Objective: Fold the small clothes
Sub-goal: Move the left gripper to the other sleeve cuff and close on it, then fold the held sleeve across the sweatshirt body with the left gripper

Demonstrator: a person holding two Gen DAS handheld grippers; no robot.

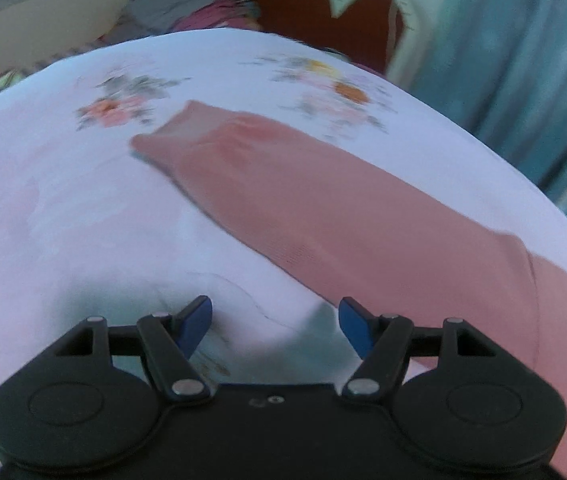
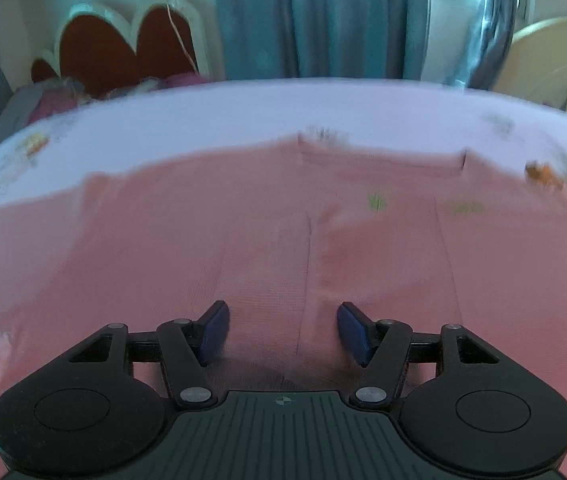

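Observation:
A pink long-sleeved garment (image 2: 267,232) lies spread flat on a white flowered bedsheet (image 2: 243,112). In the right wrist view its body fills the middle, with the neckline at the far edge. My right gripper (image 2: 283,330) is open and empty, just above the garment's body. In the left wrist view one pink sleeve (image 1: 303,192) stretches diagonally from the far middle to the near right. My left gripper (image 1: 275,326) is open and empty over the bare sheet (image 1: 63,220), just left of the sleeve.
A red and white headboard (image 2: 123,48) stands at the far left of the bed, with bunched grey and pink fabric (image 1: 203,8) beside it. Teal curtains (image 2: 315,16) hang behind the bed. A beige round object (image 2: 555,56) is at the far right.

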